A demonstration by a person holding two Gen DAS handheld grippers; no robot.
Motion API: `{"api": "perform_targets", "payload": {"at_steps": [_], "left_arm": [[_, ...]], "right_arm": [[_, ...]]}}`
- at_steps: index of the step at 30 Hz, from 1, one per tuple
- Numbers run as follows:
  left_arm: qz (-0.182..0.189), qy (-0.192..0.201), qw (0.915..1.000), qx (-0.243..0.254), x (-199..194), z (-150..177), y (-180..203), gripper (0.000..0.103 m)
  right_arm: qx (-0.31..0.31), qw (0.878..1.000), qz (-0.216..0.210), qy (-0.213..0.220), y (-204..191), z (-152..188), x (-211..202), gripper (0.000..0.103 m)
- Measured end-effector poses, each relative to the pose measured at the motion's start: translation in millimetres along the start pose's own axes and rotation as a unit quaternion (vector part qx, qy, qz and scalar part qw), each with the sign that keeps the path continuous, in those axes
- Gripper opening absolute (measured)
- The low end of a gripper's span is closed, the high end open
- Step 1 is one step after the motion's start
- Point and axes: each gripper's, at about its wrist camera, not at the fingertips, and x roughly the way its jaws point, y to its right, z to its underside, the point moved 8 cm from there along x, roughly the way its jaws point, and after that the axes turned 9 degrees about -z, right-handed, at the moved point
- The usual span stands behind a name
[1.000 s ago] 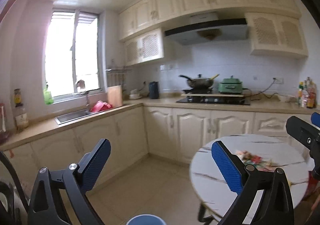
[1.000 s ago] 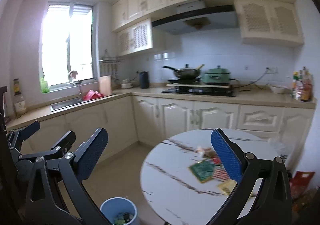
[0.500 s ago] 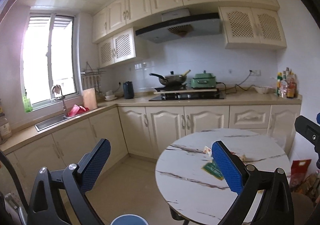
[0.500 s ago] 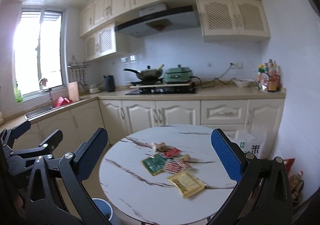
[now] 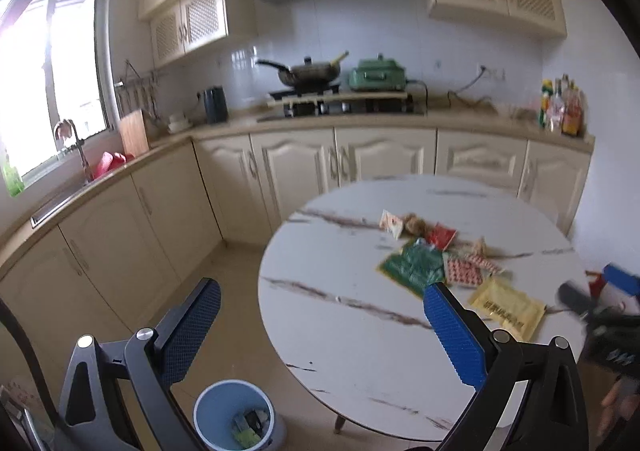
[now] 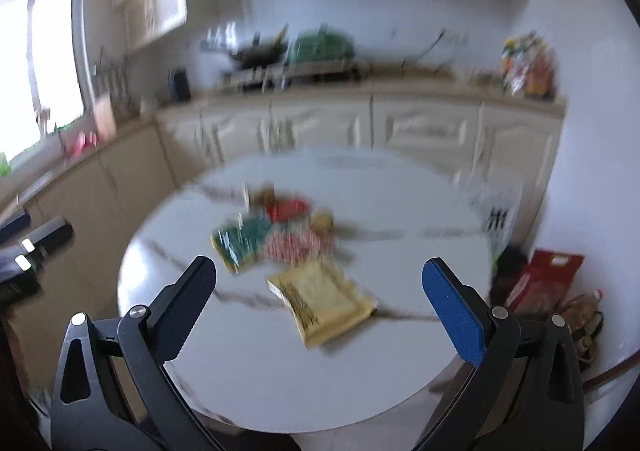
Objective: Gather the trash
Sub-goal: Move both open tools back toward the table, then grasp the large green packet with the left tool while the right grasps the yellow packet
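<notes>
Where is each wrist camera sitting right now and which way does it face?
Left wrist: behind the open left gripper, facing the round table, with the blue bin on the floor below; the right gripper shows at the right edge.
Right wrist: behind the open right gripper, blurred, aimed at the yellow packet.
Both share the table, the wrappers and the kitchen counter.

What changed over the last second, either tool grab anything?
No grab. Both views swung right and tilted down, closing on the round table; the wrappers now sit between the right tool fingers, and the blue bin shows more fully under the left tool. Both tools stay open and empty; wrappers unmoved.
</notes>
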Motion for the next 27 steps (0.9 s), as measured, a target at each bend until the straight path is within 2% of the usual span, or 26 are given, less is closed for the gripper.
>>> {"api": "perform_targets", "payload": {"at_steps": [4, 10, 16, 24, 27], "left_arm": [[0.005, -0.026, 0.9996, 0.009, 21.9, -5.0, 4.9, 0.101], [0.019, -0.062, 0.9976, 0.024, 55.6, -7.0, 11.3, 0.101], [0.04, -0.085, 0.9948, 0.039, 78.6, -12.1, 22.1, 0.101], [0.054, -0.1, 0.993, 0.033, 101.7, -15.7, 26.2, 0.101], [0.061, -0.107, 0.9919, 0.029, 105.1, -13.9, 27.1, 0.101]], "right_arm": [[0.003, 0.998, 0.011, -0.067, 17.8, 30.8, 46.6, 0.103], [-0.009, 0.994, 0.009, -0.112, 20.8, 45.9, 87.4, 0.103], [-0.019, 0.991, 0.016, -0.135, 26.2, 45.7, 108.9, 0.103], [-0.037, 0.989, 0.012, -0.142, 26.1, 44.2, 112.3, 0.103], [-0.044, 0.989, 0.004, -0.143, 25.1, 43.4, 111.4, 0.097]]}}
